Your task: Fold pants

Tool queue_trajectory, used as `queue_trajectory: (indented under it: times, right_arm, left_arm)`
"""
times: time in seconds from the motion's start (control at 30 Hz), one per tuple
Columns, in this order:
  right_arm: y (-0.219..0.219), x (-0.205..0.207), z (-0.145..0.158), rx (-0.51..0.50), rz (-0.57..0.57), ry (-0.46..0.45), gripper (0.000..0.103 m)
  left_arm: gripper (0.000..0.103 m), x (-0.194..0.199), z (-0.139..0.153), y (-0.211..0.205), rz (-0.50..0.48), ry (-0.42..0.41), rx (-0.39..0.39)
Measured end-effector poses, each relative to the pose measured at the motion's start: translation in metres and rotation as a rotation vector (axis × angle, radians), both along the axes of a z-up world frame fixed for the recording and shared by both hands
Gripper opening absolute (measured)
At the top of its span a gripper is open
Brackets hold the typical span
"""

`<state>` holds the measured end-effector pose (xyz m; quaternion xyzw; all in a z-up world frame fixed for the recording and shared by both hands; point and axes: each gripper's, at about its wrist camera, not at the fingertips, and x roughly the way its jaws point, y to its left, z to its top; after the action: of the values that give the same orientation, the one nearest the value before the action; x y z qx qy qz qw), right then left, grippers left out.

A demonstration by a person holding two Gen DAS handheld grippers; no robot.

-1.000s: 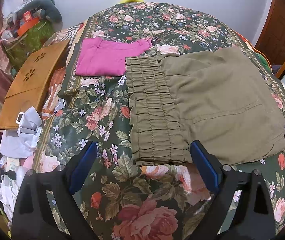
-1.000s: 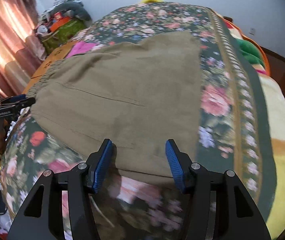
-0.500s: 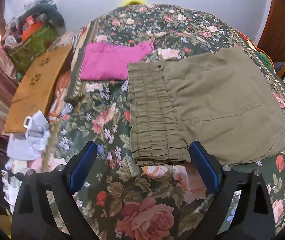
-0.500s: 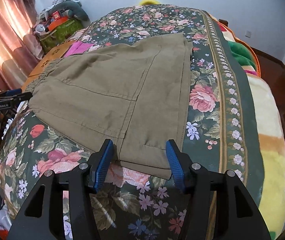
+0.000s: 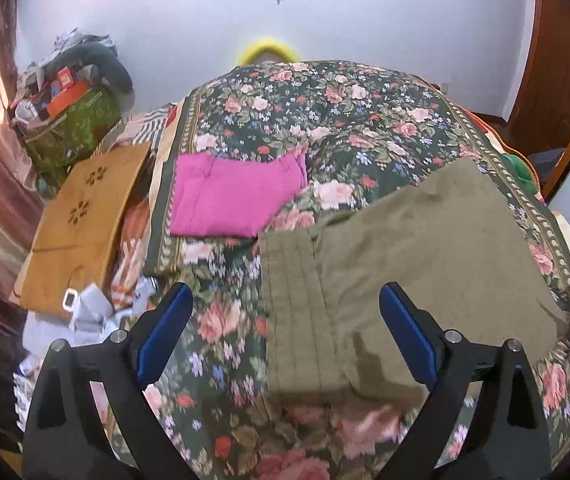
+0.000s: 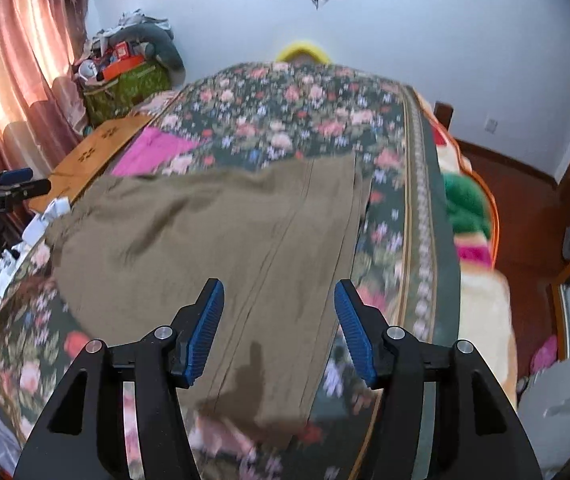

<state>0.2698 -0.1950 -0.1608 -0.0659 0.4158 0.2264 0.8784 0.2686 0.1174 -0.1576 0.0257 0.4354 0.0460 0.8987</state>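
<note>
Olive-green pants (image 5: 425, 264) lie folded flat on the floral bedspread (image 5: 325, 120), the gathered waistband (image 5: 297, 312) toward the left. My left gripper (image 5: 285, 336) is open and empty, above the waistband's near end. In the right wrist view the pants (image 6: 225, 240) stretch across the bed, the leg ends nearest. My right gripper (image 6: 279, 332) is open and empty, above the near edge of the leg end. Neither gripper touches the fabric.
A folded pink garment (image 5: 237, 196) lies on the bed beyond the waistband. A wooden board (image 5: 81, 224) and white clutter (image 5: 85, 316) sit off the bed's left side. A green bag with piled items (image 5: 73, 128) stands by the wall. A green and yellow blanket (image 6: 465, 208) lies along the bed's right edge.
Both grippers have lifted and tilted up, so the wall and more of the room show. The pants lie as before. Both grippers stay open.
</note>
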Motion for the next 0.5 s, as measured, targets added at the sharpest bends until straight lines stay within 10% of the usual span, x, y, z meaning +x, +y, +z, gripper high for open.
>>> queue_trajectory:
  times: [0.5]
  right_arm:
    - [0.012,0.108,-0.029,-0.036,-0.036,0.027,0.055]
  left_arm:
    - [0.095,0.091,-0.040,0.019,0.002,0.098,-0.006]
